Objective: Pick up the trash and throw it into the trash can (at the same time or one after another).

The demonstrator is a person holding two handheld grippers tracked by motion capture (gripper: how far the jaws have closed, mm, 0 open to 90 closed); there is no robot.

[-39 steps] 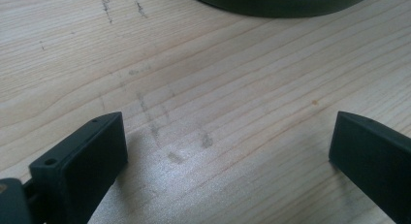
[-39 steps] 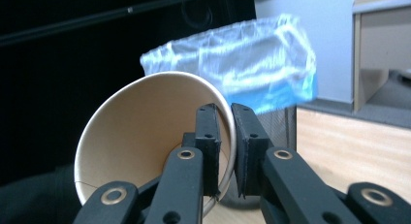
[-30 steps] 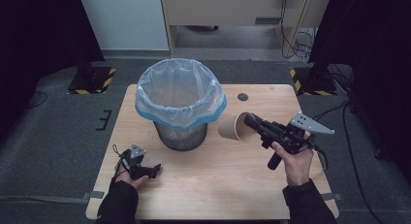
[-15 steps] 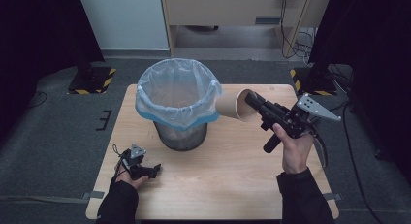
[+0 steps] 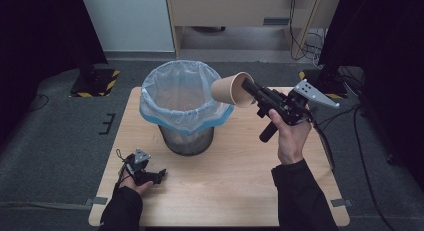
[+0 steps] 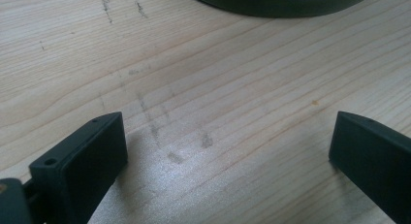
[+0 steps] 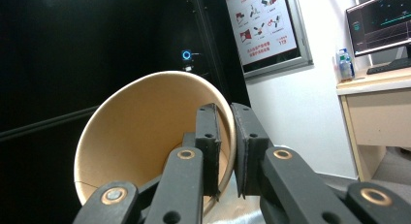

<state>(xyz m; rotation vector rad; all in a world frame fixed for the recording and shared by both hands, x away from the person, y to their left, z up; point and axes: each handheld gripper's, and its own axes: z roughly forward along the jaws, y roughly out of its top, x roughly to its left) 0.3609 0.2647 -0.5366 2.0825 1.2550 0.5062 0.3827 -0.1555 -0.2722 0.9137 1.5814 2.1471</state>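
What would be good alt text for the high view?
The right gripper holds a paper cup by its rim beside the top of a bag-lined bin. The left gripper rests open on the wooden table.

I see a pale wooden table (image 5: 240,191) on grey carpet (image 5: 50,141); a striped yellow-and-black base (image 5: 97,82) sits off its far left corner; behind stand a white panel (image 5: 125,21) and a wooden cabinet (image 5: 240,6) with hanging cables (image 5: 300,31); elsewhere, a wall poster (image 7: 261,23), a lit monitor (image 7: 383,20) and a bottle (image 7: 344,64) on a desk (image 7: 378,103).
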